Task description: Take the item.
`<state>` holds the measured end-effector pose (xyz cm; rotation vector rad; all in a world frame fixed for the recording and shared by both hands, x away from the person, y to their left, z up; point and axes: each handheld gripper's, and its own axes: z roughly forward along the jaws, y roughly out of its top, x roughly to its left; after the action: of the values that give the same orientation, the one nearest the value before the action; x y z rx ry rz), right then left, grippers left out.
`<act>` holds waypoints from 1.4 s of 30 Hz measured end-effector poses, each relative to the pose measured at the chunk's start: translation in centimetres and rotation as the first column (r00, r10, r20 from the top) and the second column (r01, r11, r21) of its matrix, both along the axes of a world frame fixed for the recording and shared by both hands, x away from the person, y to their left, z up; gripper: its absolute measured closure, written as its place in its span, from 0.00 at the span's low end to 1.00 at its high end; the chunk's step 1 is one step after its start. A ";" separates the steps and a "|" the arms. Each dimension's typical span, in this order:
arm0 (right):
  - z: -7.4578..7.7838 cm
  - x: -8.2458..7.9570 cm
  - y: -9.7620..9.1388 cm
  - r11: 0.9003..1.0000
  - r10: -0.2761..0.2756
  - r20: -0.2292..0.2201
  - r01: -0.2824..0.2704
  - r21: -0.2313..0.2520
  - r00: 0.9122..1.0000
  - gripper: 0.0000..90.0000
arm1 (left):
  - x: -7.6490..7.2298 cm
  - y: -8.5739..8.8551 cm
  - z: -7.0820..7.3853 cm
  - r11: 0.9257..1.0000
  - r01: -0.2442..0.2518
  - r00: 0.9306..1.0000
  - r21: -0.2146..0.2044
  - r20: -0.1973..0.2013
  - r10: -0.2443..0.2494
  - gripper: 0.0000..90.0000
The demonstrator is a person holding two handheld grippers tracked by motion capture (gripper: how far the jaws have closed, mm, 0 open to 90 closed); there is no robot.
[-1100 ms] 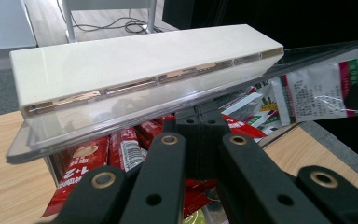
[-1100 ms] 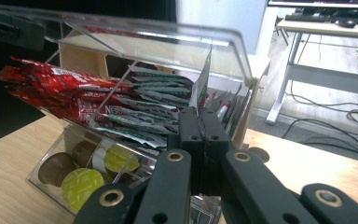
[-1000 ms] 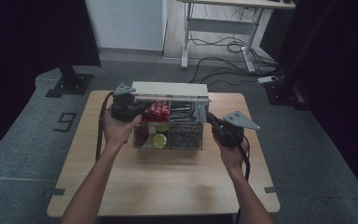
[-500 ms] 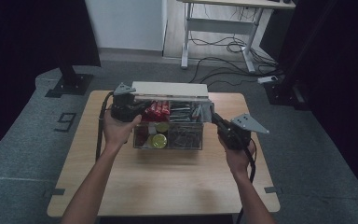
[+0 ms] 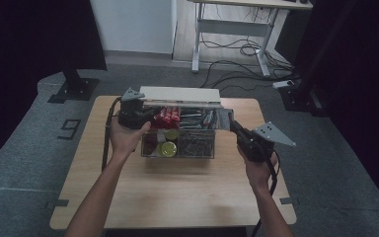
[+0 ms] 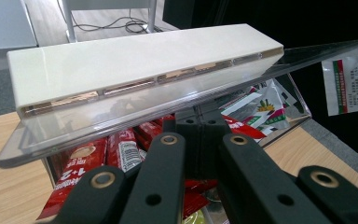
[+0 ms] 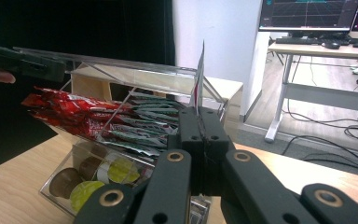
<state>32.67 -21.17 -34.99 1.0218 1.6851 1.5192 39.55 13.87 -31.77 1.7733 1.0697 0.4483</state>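
Observation:
A clear acrylic box (image 5: pixel 177 148) stands on the wooden table (image 5: pixel 177 197), holding red sachets (image 5: pixel 167 115), green-white sachets (image 7: pixel 144 116) and coffee pods (image 5: pixel 168 148). Its lid (image 5: pixel 180 95), white on top with a clear panel (image 6: pixel 121 116), is raised. My left gripper (image 5: pixel 150 114) (image 6: pixel 200 128) is shut on the lid's clear edge at the box's left end. Off the box's right end, my right gripper (image 5: pixel 232 124) (image 7: pixel 199 114) is shut on a white sachet (image 5: pixel 223 118) (image 7: pixel 199 74) with green and red print (image 6: pixel 349 79), held upright above the table.
A white desk (image 5: pixel 237 29) with trailing cables (image 5: pixel 242 49) stands on the floor beyond the table. Dark curtains (image 5: pixel 29 39) hang at both sides. A monitor (image 7: pixel 307 14) sits on the desk in the right gripper view. Bare tabletop lies in front of the box.
My right gripper has drawn away from the box to the right, carrying the sachet with it. The left gripper and the raised lid have stayed put.

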 end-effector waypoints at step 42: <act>-1.7 -0.9 -2.9 0.999 -0.045 -0.024 0.045 0.013 0.999 0.99 | -0.1 0.0 0.0 1.000 0.000 1.000 -0.001 -0.001 0.000 1.00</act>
<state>31.73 -24.10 -36.70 1.0817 1.6592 1.4969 39.43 13.87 -31.76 1.7729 1.0700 0.4473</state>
